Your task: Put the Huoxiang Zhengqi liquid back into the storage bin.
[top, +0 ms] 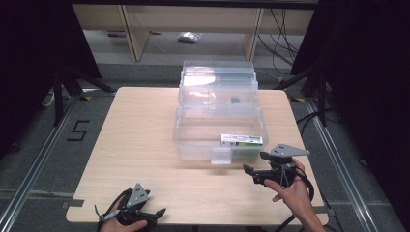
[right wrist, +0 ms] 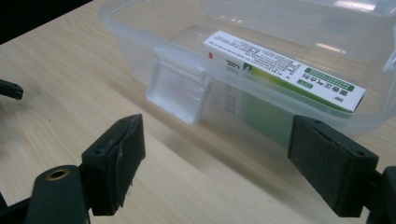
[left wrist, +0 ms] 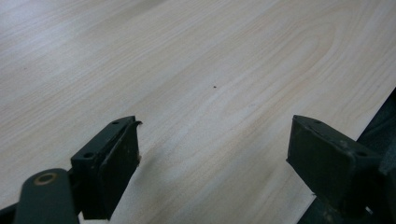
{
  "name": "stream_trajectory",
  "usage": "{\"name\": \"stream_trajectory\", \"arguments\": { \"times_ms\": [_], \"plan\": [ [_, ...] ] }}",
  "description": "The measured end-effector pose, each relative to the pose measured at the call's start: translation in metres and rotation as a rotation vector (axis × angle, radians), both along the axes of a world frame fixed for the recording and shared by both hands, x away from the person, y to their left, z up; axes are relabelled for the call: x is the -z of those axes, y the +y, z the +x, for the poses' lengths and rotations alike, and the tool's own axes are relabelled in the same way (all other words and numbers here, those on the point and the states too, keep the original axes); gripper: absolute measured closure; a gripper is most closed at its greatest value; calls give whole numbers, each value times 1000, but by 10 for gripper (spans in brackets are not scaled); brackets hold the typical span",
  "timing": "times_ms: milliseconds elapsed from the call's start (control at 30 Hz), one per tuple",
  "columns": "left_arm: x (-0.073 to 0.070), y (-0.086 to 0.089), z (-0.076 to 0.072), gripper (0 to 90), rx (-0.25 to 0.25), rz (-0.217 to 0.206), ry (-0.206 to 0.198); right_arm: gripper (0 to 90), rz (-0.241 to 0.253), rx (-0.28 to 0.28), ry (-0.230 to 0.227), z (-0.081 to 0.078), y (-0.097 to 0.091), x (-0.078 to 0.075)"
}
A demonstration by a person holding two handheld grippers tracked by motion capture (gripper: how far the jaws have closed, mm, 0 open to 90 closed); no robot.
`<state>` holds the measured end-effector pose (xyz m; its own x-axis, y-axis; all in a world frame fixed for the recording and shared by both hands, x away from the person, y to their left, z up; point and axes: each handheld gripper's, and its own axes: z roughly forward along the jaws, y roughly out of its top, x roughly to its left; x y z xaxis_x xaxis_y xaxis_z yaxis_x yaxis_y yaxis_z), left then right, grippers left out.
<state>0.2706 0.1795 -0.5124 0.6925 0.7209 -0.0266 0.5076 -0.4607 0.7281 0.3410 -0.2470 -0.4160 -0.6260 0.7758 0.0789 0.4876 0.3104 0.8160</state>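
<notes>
A clear plastic box (top: 186,130) stands open in the middle of the table, its lid (top: 217,79) tipped back behind it. Inside, against the front right wall, leans a white and green carton (top: 241,140) (right wrist: 285,70). A clear latch (top: 221,155) (right wrist: 175,91) hangs from the box's front wall. My right gripper (top: 252,174) (right wrist: 217,163) is open just in front of the box, below the carton, with nothing between its jaws. My left gripper (top: 157,216) (left wrist: 212,156) is open over bare wood at the table's front left edge.
The light wooden table (top: 140,140) has bare room left of the box. In the left gripper view the table edge (left wrist: 373,116) runs close on the right. Dark tripod legs (top: 65,87) stand off both back corners, and cables (top: 283,34) lie on the floor behind.
</notes>
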Motion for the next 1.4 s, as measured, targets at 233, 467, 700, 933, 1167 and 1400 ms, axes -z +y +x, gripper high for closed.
{"name": "stream_trajectory", "arguments": {
  "times_ms": [233, 467, 700, 933, 1167, 1400],
  "plan": [
    [-2, 1, -1, 160, 21, 10, 1, 199, 28, 19, 25, -11, 2, 12],
    [-1, 0, -1, 160, 8, -11, -4, 195, 37, 1, 13, -18, 1, 25],
    [-1, 1, -1, 160, 5, 1, -11, 169, 45, 4, 18, -23, 0, 33],
    [-1, -1, -2, 160, 8, -4, -5, 166, 55, -18, 51, -31, -2, 40],
    [-1, -1, -3, 160, 2, -2, -9, 166, 59, -9, 82, -38, -5, 48],
    [0, -2, -3, 160, 10, -10, -5, 163, 51, -19, 72, -44, -12, 56]
  ]
}}
